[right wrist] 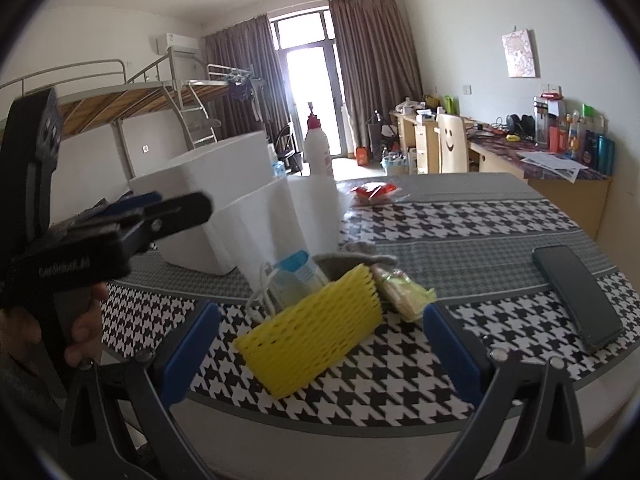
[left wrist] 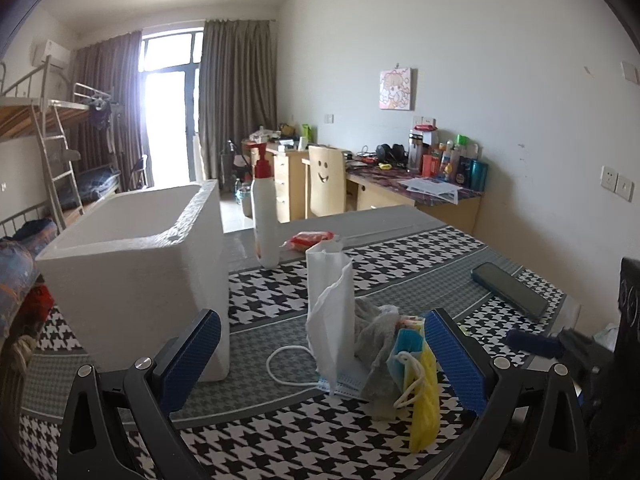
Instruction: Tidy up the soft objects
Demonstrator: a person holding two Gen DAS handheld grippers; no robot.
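The soft things sit in 1 loose heap in the middle of the desk (left wrist: 400,240), on its houndstooth cloth: a white face mask (left wrist: 330,312) standing up on edge, a grey rag (left wrist: 374,328) slumped behind it, a blue mask (left wrist: 408,344) and a yellow foam net (right wrist: 316,324) leaning at the near side. They look gathered there so that either hand can reach them, with the open white foam box (left wrist: 136,268) just to the left, probably the place they are meant to go.

The left tool (left wrist: 320,356) is spread wide and holds nothing; the heap lies between its fingers and a little ahead, the white mask nearest the middle and the yellow net close against the right finger. The right tool (right wrist: 320,348) is also wide and empty, aimed straight at the yellow net, which lies between its blue pads (right wrist: 452,356) without touching either.

A pump bottle (left wrist: 266,216), a red packet (left wrist: 310,239) and a phone (left wrist: 510,290) stand apart from the heap; I would guess they are left alone.
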